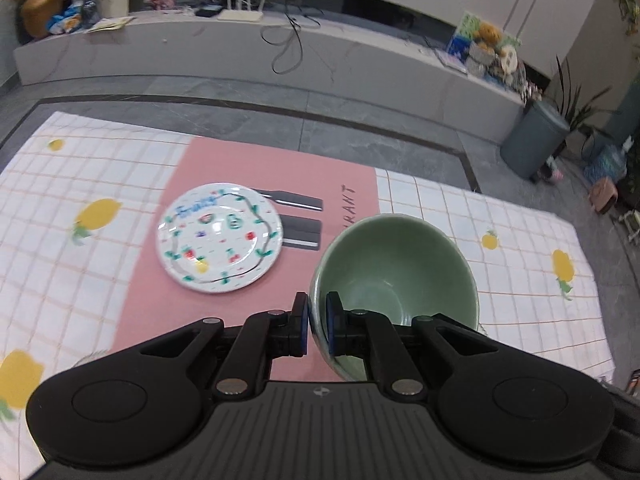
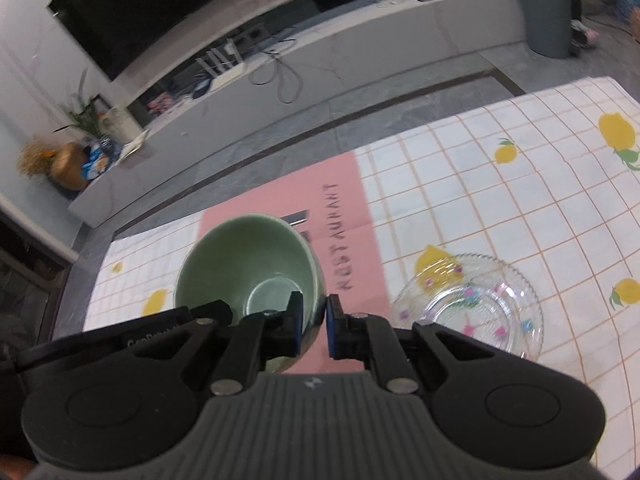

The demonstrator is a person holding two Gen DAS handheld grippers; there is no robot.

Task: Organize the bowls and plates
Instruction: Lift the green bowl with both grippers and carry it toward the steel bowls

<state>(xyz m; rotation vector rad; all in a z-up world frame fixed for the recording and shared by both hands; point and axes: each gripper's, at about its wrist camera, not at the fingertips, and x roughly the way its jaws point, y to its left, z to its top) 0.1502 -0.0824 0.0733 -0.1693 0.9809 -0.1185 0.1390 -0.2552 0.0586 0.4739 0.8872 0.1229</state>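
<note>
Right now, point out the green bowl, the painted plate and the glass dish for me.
green bowl (image 1: pixel 394 264): left wrist view, on its inner wall.
painted plate (image 1: pixel 220 238): left wrist view, on its patterned centre.
glass dish (image 2: pixel 476 304): right wrist view, on its clear inner base.

The right gripper (image 2: pixel 313 326) pinches the near rim of a green bowl (image 2: pixel 244 264), one finger inside the bowl and the other outside its wall. The bowl tilts, its mouth facing the camera, above a pink mat (image 2: pixel 352 216) printed with the word RESTAURANT. The mat lies on a checked cloth (image 2: pixel 500 208) with yellow lemons. To the right of the gripper, a glass plate (image 2: pixel 472 304) with small pink and blue flowers sits on the cloth, apart from the bowl. Beyond the cloth are a grey floor (image 2: pixel 280 132), a long white bench (image 2: pixel 360 40) with cables and a router, a dark screen (image 2: pixel 160 4) above it, and a grey bin (image 2: pixel 546 12) at the far right.
</note>
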